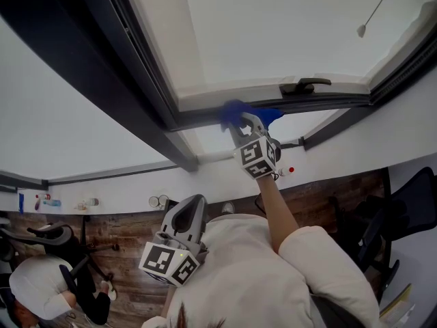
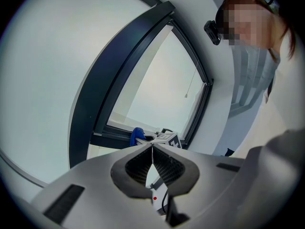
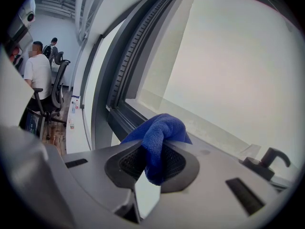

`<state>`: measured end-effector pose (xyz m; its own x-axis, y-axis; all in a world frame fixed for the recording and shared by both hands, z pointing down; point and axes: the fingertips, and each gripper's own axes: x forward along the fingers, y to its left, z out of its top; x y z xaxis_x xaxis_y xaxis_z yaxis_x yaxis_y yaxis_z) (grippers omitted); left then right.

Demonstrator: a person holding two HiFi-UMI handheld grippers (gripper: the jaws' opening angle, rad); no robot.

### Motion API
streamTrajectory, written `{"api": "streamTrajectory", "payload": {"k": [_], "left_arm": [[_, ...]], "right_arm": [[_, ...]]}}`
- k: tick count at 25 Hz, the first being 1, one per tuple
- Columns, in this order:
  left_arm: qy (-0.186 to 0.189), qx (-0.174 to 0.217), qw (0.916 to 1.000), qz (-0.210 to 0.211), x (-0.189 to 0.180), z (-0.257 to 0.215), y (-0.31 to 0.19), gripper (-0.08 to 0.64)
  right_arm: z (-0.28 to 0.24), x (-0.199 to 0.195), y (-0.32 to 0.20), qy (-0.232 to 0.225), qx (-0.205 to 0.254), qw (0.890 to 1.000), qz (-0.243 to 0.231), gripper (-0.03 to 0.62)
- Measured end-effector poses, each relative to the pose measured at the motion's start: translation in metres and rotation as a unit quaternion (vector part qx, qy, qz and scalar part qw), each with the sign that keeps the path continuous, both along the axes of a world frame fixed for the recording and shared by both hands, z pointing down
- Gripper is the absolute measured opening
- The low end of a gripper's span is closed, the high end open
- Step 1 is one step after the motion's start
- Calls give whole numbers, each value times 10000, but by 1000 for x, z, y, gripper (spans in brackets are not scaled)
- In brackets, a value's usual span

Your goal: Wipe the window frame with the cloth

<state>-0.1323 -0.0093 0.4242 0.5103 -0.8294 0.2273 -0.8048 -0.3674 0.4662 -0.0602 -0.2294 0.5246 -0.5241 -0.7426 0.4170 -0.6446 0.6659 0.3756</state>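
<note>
A blue cloth (image 1: 235,112) is pressed against the dark lower rail of the window frame (image 1: 205,118), with my right gripper (image 1: 240,120) shut on it, arm raised. In the right gripper view the cloth (image 3: 159,142) is bunched between the jaws, just in front of the frame rail (image 3: 125,120). My left gripper (image 1: 186,219) hangs low near the person's chest, well below the window, jaws shut on nothing. From the left gripper view (image 2: 152,146) the blue cloth (image 2: 137,135) and the right gripper's marker cube (image 2: 170,138) show at the frame's bottom rail.
A black window handle (image 1: 305,85) sits on the rail right of the cloth. A blind cord weight (image 1: 361,30) hangs at upper right. A white sill (image 1: 102,197) carries small items. A seated person (image 1: 41,289) and office chairs are at lower left.
</note>
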Motion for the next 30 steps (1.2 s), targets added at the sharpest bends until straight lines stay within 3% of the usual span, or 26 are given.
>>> {"api": "streamTrajectory", "payload": {"k": [30], "left_arm": [[18, 16, 10000, 82, 10, 1, -3, 11]], "right_arm": [[-1, 51, -10, -122, -10, 9987, 503, 58]]}}
